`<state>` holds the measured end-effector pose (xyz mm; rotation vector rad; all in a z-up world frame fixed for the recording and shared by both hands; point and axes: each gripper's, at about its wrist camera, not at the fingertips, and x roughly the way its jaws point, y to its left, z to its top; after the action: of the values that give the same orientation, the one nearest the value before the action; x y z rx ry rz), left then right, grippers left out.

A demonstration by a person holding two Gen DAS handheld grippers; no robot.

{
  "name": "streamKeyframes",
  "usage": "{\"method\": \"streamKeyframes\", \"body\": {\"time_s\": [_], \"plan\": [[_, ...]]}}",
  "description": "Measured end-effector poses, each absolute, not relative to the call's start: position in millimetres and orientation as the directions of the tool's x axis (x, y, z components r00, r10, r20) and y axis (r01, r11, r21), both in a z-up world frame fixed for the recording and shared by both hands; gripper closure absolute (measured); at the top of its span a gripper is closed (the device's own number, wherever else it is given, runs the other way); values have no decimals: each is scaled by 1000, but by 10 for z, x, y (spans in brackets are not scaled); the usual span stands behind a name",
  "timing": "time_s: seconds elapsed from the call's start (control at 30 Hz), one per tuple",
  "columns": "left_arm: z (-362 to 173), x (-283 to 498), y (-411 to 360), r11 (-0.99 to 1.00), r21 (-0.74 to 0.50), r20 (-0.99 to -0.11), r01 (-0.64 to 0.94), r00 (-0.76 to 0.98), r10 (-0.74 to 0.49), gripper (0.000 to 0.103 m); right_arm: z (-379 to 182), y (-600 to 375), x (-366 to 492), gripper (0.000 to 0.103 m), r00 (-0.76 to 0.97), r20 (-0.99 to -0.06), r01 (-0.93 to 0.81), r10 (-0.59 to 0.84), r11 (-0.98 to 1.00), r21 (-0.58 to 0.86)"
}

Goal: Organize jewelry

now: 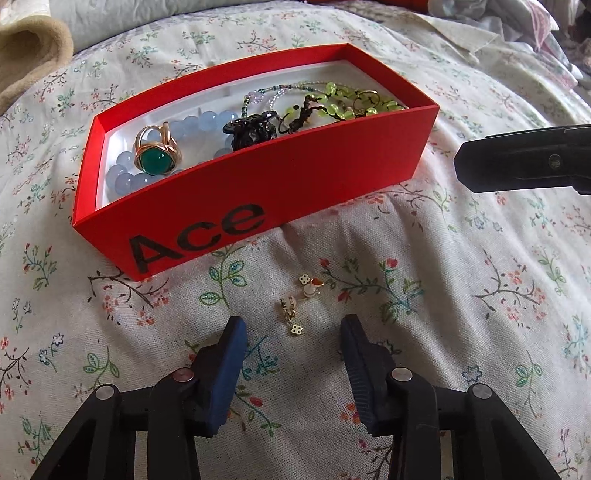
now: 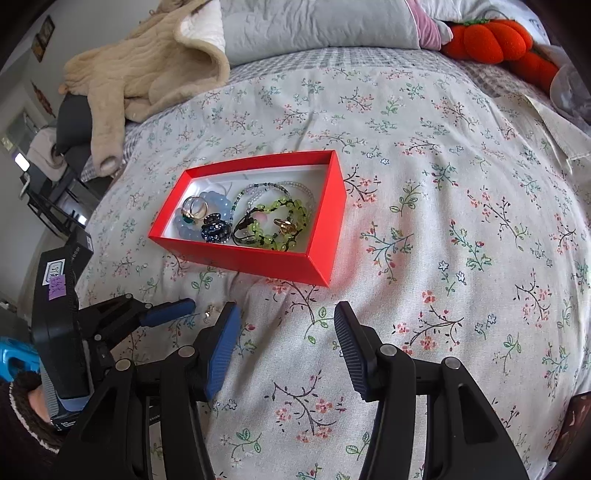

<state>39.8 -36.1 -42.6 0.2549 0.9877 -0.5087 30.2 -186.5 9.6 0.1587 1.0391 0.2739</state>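
A red box (image 1: 295, 177) marked "Ace" sits on the floral bedspread and also shows in the right wrist view (image 2: 321, 236). It holds a gold ring with a green stone (image 1: 157, 157), a blue bead bracelet (image 1: 125, 177), a dark ornament (image 1: 251, 131) and green bead strands (image 1: 343, 103). Two small gold earrings (image 1: 301, 304) lie on the bedspread in front of the box, just beyond my open, empty left gripper (image 1: 291, 332). My right gripper (image 2: 284, 314) is open and empty above the bedspread, right of the left gripper (image 2: 166, 314).
A beige blanket (image 2: 147, 74) and grey pillow (image 2: 317, 22) lie at the bed's head. An orange plush (image 2: 495, 40) sits at the far right. The bed edge drops off on the left, with furniture (image 2: 48, 177) beyond.
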Motion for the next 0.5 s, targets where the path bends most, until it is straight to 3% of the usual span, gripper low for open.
{"method": "streamKeyframes", "body": {"time_s": [0.13, 0.3, 0.5], "plan": [[-426, 429, -343, 863, -24, -849, 504, 446, -284, 75, 89, -1887, 301, 47, 474, -830, -143, 293, 956, 256], [-424, 489, -288, 877, -36, -856, 479, 437, -274, 101, 67, -1918, 291, 47, 472, -835, -131, 284, 959, 252], [-376, 504, -256, 882, -52, -860, 468, 428, -278, 103, 49, -1887, 304, 47, 467, -839, -127, 279, 960, 249]]}}
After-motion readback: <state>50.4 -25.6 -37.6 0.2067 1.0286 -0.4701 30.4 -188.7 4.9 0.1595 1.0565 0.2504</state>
